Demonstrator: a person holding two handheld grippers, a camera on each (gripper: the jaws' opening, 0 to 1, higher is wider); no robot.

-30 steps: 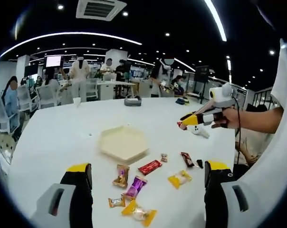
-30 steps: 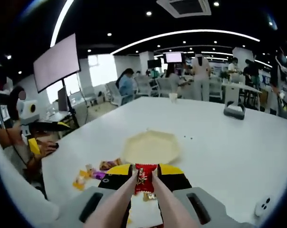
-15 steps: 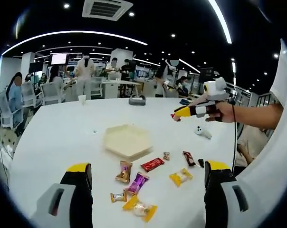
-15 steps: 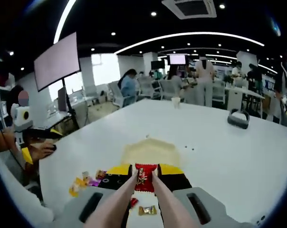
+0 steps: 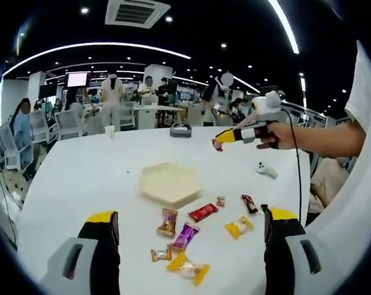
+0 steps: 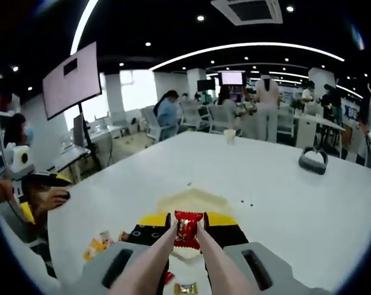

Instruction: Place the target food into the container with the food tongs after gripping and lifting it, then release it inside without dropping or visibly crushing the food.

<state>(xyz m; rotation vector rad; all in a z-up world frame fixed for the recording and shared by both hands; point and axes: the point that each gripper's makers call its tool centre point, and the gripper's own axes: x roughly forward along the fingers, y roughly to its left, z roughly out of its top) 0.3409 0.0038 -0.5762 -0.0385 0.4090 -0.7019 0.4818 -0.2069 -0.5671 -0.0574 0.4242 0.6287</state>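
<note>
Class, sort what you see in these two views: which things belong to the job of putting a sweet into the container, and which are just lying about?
Part of the job:
- right gripper, shut on the tongs
- tongs
- red-wrapped candy held in the tongs
- hexagonal container

Lying about:
- red candy bar
- purple candy
- yellow candy
- paper cup

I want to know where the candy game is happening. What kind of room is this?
Probably a big open office. There are long white tables, rolling chairs, a big screen on a stand, and people working in the background under strip ceiling lights.
</note>
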